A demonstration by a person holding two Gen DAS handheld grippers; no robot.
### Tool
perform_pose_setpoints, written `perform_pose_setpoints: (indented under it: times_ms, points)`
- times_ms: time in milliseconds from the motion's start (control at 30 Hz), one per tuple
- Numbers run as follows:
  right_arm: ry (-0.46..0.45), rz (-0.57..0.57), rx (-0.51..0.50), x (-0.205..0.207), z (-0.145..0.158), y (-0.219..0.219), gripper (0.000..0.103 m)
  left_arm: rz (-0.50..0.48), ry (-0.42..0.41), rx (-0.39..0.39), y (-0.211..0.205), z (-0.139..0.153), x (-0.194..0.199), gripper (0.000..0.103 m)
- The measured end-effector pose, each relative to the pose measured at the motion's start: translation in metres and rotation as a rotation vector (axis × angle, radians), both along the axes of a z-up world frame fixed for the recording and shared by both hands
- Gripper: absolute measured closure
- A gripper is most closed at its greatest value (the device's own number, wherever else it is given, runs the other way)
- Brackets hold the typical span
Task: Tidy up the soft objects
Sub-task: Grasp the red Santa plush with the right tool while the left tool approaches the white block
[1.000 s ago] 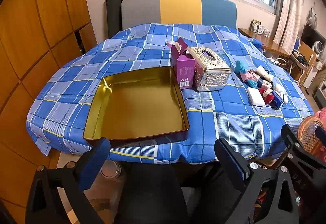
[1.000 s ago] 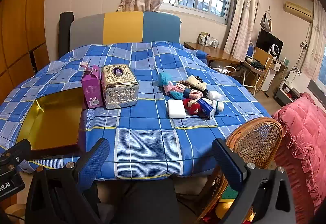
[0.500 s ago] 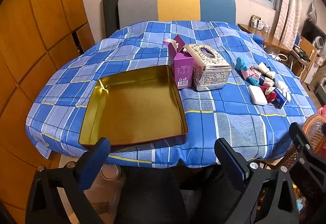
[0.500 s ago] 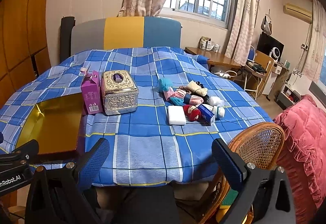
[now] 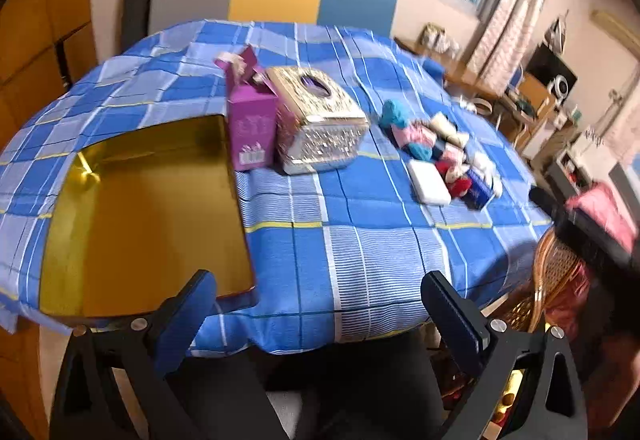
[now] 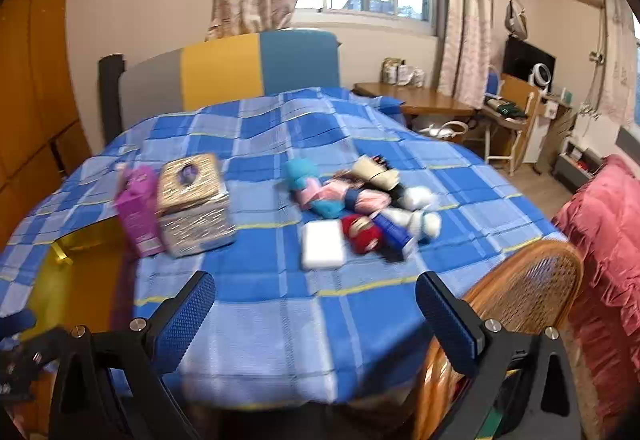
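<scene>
Both views have swung rightward and closer since half a second ago, and both are motion-blurred — I am mid-move. My left tongs [image 5: 318, 314] are spread wide with nothing between the pads, held off the near edge of the bench [image 5: 360, 240], which is draped in a blue checked cloth. My right tongs [image 6: 316, 314] are likewise wide and empty, short of the near edge. The pile of soft objects [image 6: 360, 199] — small bundles in teal, pink, cream, red and white — sits on the right half of the bench, untouched, with a white rectangular pad [image 6: 323, 250] just in front of it and a blue packet [image 6: 394, 234] touching its near right side. Left of centre stands a silver tissue box [image 5: 320, 127], and a purple carton [image 5: 250, 123] is pressed against its left side. The gold tray [image 5: 148, 215] lies open at the near left, empty inside. A wicker chair back [image 6: 528, 288] stands at the bench's near right corner.
</scene>
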State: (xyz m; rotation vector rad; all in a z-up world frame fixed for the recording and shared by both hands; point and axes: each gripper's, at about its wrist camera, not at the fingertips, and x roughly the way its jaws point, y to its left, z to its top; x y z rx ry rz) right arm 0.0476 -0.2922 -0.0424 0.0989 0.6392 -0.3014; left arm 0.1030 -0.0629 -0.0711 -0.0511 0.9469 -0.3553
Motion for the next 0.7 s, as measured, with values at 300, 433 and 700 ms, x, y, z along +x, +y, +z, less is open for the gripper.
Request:
perform_pose_setpoints:
  times_ms: [300, 433, 700]
  points:
    - [0.154, -0.059, -0.003, 0.088, -0.018, -0.082, 0.018, -0.148, 0.072, 0.084, -0.048, -0.029, 0.018, 0.000]
    - [0.269, -0.047, 0.068, 0.135, -0.046, -0.113, 0.030, -0.167, 0.114, 0.103, -0.061, -0.040, 0.032, 0.000]
    - [0.444, -0.025, 0.227, 0.198, -0.103, -0.143, 0.045, -0.134, 0.299, 0.015, -0.066, -0.065, 0.059, 0.000]
